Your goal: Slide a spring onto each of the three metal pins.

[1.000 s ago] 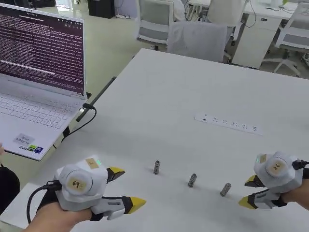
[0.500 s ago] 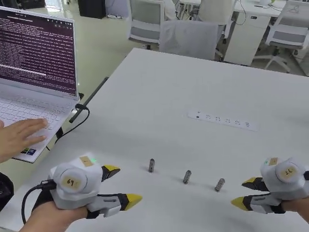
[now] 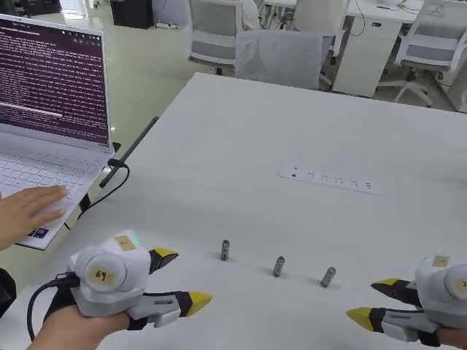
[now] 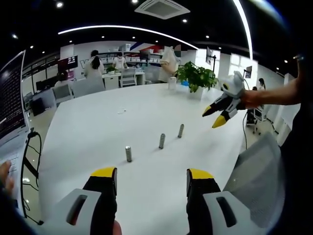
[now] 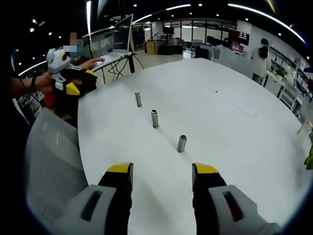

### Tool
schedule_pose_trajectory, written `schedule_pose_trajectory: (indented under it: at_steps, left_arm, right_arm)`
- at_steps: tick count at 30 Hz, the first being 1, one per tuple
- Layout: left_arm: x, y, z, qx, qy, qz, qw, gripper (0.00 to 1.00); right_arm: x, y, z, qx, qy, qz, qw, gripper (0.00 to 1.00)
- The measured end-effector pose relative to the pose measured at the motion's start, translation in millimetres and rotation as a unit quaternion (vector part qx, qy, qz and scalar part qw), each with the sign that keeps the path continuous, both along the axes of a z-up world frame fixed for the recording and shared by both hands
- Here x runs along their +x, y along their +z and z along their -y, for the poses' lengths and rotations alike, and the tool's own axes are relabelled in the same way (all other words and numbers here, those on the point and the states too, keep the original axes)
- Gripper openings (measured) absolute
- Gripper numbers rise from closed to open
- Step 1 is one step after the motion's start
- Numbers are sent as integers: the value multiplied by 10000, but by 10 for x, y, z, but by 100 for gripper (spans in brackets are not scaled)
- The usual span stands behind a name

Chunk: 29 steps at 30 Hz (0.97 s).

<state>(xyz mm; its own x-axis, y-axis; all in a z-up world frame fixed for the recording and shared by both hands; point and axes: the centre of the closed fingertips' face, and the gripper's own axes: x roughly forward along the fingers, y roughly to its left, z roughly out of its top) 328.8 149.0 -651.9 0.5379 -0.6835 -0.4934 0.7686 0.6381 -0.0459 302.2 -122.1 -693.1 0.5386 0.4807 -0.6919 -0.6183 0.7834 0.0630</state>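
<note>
Three springs (image 3: pixel 279 266) are standing upright in a row on the bench (image 3: pixel 241 131), as if seated over pins, though these cannot be made out; the left hand-held gripper (image 3: pixel 191 275) and right hand-held gripper (image 3: pixel 363 299) are being held wide open and empty, flanking the row, probably for clearance.

Open office, white desks (image 3: pixel 379 44), chairs (image 3: pixel 281 58)

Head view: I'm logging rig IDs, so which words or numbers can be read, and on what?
"69", roughly: round sticker on the left claw.
Text lines on the laptop screen: too small to read.
Edge label on the right claw: unreadable.
</note>
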Motion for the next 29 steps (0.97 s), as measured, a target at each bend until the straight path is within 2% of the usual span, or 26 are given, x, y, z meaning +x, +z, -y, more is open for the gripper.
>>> schedule_pose_trajectory:
  at_steps: [6, 13, 21, 29]
  left_arm:
    - [-26, 8, -27, -53, 56, -25, 10000, 53]
    - [-37, -5, -62, -54, 91, -62, 9999, 55]
    - [-57, 5, -46, -40, 70, -55, 10000, 57]
    - [-77, -4, -56, -35, 93, -81, 9999, 59]
  right_arm:
    - [-136, 71, 0, 307, -344, 65, 9989, 52]
    - [-273, 83, 12, 421, -485, 62, 9979, 60]
    - [-361, 140, 8, 546, -622, 197, 9964, 69]
    - [-498, 38, -1, 542, -655, 93, 9963, 76]
